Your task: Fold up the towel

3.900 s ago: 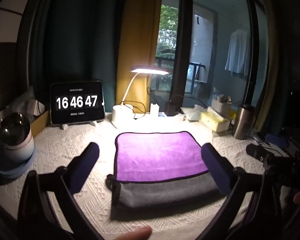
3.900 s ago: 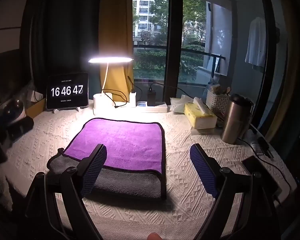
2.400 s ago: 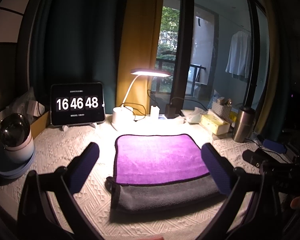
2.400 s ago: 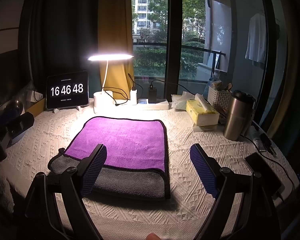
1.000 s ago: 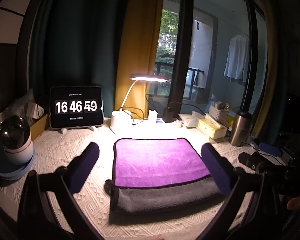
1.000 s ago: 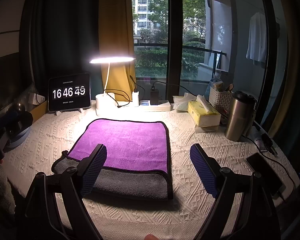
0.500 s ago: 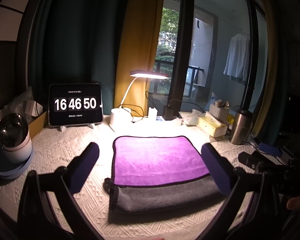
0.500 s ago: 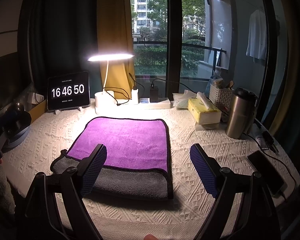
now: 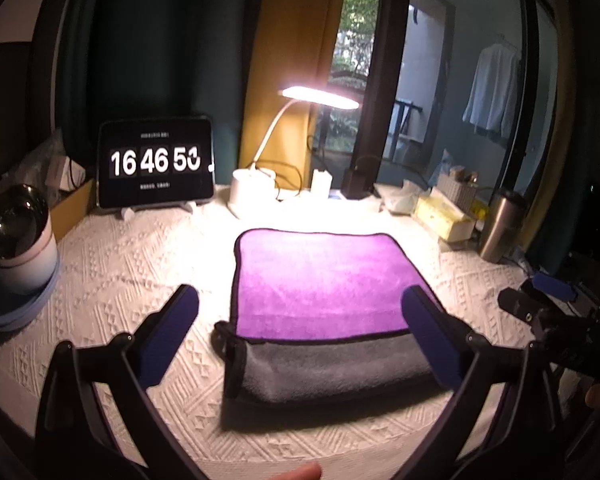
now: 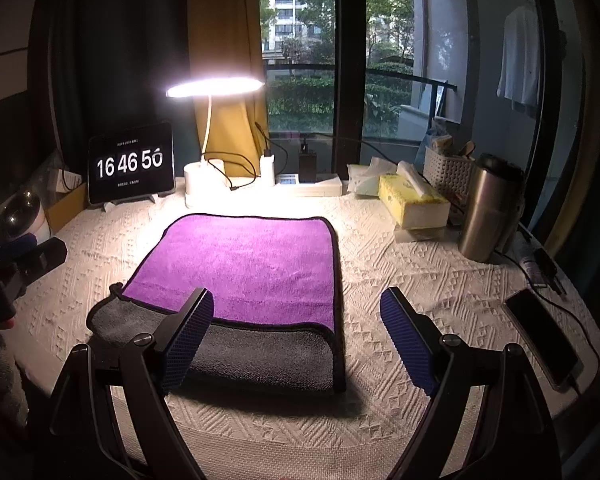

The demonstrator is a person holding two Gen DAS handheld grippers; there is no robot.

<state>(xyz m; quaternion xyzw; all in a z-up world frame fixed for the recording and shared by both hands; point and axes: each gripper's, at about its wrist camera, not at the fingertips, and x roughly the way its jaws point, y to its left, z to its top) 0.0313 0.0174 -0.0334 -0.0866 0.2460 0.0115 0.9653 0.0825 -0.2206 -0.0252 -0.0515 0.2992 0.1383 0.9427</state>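
A folded towel [image 9: 324, 280] lies flat on the white textured tablecloth, purple face up with a grey layer showing along its near edge; it also shows in the right wrist view [image 10: 244, 264]. My left gripper [image 9: 300, 312] is open and empty, held above the near edge of the towel. My right gripper [image 10: 296, 312] is open and empty, near the towel's front right corner. The right gripper shows at the right of the left view [image 9: 548, 316], the left gripper at the left of the right view [image 10: 24, 256].
At the back stand a tablet clock [image 10: 131, 168], a lit desk lamp [image 10: 204, 184], a power strip [image 10: 312, 188], a tissue box [image 10: 414, 206], a white basket [image 10: 448, 176] and a steel flask [image 10: 486, 212]. A phone [image 10: 542, 340] lies at right. A round white device [image 9: 16, 240] stands at left.
Both grippers have stayed open and nearly still, with only slight drift of the views. The towel has not moved. The clock has advanced to 16:46:50.
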